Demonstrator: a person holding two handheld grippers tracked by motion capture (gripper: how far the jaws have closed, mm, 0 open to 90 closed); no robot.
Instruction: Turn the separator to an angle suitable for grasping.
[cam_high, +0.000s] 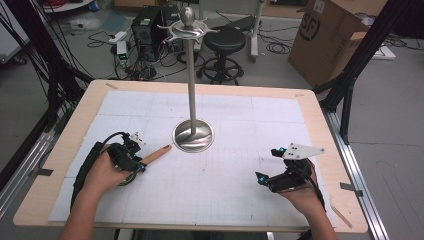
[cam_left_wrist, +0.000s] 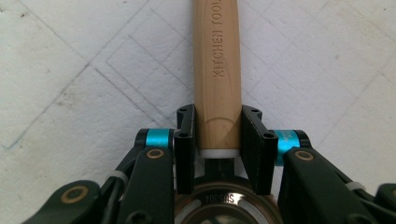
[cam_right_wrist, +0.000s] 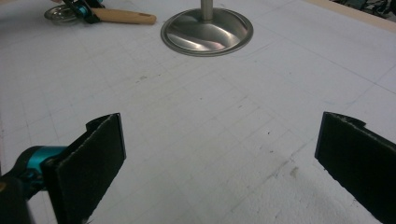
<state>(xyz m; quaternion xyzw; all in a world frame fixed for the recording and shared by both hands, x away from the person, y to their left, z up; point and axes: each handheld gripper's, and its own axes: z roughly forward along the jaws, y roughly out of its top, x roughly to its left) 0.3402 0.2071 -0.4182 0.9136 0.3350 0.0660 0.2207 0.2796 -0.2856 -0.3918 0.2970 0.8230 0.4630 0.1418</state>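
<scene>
The left gripper (cam_left_wrist: 218, 144) has its jaws clamped on the wooden handle (cam_left_wrist: 217, 70) of a kitchen utensil with a steel bowl (cam_left_wrist: 219, 207), probably a ladle or strainer, which lies on the table (cam_high: 60, 150) towards its left edge, just left of the steel hanging stand (cam_high: 193, 135) at its middle. To lift it well, the grip should probably stay square on the handle near the bowl so the heavy end does not swing on the way to the stand's hooks, while the right gripper (cam_right_wrist: 219, 163) waits wide open and empty near the right front corner. The wooden table carries a white gridded mat (cam_high: 225, 180), and behind it the floor holds a black stool (cam_high: 224, 47), a cardboard box (cam_high: 327, 37) and loose cables (cam_high: 100, 35).
</scene>
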